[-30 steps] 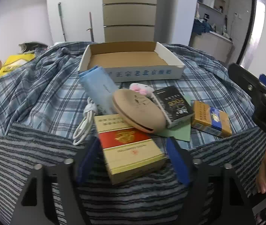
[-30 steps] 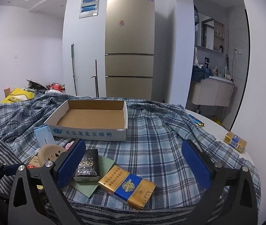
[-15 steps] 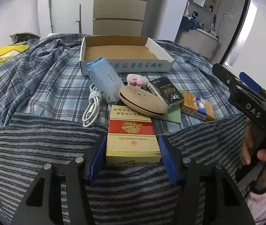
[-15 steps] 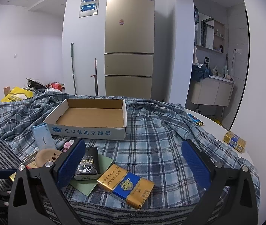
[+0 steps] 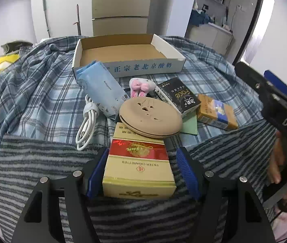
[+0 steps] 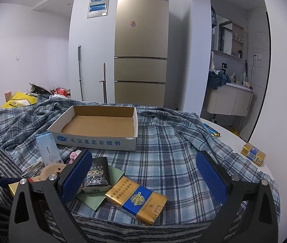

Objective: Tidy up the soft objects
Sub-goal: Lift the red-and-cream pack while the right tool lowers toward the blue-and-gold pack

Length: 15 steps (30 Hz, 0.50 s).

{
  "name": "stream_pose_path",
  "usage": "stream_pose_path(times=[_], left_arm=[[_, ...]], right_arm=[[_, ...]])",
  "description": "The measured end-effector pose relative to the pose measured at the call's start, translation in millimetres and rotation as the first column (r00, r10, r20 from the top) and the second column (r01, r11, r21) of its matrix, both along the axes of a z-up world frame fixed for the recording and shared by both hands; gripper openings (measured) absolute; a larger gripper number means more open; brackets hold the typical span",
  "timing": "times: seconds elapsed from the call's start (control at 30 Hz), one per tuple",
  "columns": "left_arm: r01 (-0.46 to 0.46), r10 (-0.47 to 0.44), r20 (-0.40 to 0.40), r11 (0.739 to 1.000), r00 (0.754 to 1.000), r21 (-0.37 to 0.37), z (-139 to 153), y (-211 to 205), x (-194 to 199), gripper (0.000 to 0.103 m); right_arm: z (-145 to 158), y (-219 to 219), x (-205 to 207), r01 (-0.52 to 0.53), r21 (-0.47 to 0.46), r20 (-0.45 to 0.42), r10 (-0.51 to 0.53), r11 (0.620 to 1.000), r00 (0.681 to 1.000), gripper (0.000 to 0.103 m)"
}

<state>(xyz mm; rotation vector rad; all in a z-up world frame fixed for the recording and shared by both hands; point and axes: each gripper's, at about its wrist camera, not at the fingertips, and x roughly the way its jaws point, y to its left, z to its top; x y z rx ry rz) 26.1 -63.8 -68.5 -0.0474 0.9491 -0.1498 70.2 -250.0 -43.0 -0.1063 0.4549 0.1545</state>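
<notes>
Half a second back the left gripper (image 5: 142, 169) had its blue ribbed pads drawn in at the sides of the red-and-gold cigarette carton (image 5: 138, 162); its jaws have just been opening again, and the carton sits between them with a clear gap on the right, while on the left I cannot tell whether the pad touches. That glossy rectangular box lies on a striped grey knit cloth (image 5: 32, 162), its far end tucked under a round tan disc (image 5: 150, 118) with small holes. Beyond it rest a soft pale-blue tissue pack (image 5: 101, 90), a coiled white cable (image 5: 86, 125), a fluffy pink-and-white plush (image 5: 141, 86) and a black packet (image 5: 179, 97). An open corrugated cardboard tray (image 6: 95, 140) sits on the plaid blanket (image 6: 163, 162). The right gripper (image 6: 143, 172) hangs wide open above a foil blue-and-gold pack (image 6: 136, 200).
</notes>
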Motion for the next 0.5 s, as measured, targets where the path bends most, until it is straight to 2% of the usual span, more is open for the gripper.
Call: stream_pose_path(times=[0.07, 0.1, 0.13, 0.27, 0.33, 0.4, 0.5], left_arm=[[0.012, -0.012, -0.007, 0.999, 1.0, 0.031, -2.5, -3.3, 2.5, 0.068], [0.012, -0.012, -0.006, 0.998, 1.0, 0.06, -4.0, -5.1, 2.7, 0.058], [0.01, -0.01, -0.004, 0.997, 1.0, 0.082, -5.0, -6.6, 2.3, 0.058], [0.022, -0.023, 0.021, 0.998, 1.0, 0.064, 1.7, -1.3, -2.1, 0.058], [0.03, -0.033, 0.062, 0.998, 0.998, 0.054, 11.5, 1.6, -7.6, 0.058], [0.047, -0.05, 0.132, 0.999, 0.99, 0.025, 26.5, 6.8, -15.7, 0.058], [0.067, -0.06, 0.263, 0.998, 0.963, -0.018, 48.9, 17.0, -26.9, 0.058]], right_arm=[[-0.4, -0.3, 1.4, 0.002, 0.003, -0.008, -0.002, 1.0, 1.0, 0.102], [-0.6, -0.6, 1.8, 0.002, 0.003, -0.011, -0.002, 1.0, 1.0, 0.102], [-0.6, -0.7, 2.2, 0.0, 0.005, -0.013, 0.0, 1.0, 1.0, 0.102], [-1.2, -1.4, 3.3, 0.002, 0.007, -0.018, -0.002, 1.0, 1.0, 0.102], [-0.8, -3.5, 3.8, 0.001, 0.009, -0.021, -0.001, 1.0, 1.0, 0.102], [2.0, -10.7, 5.7, -0.005, 0.051, -0.038, 0.007, 0.999, 0.999, 0.102], [7.8, -25.4, 9.8, 0.003, 0.139, -0.058, 0.005, 0.99, 0.998, 0.102]])
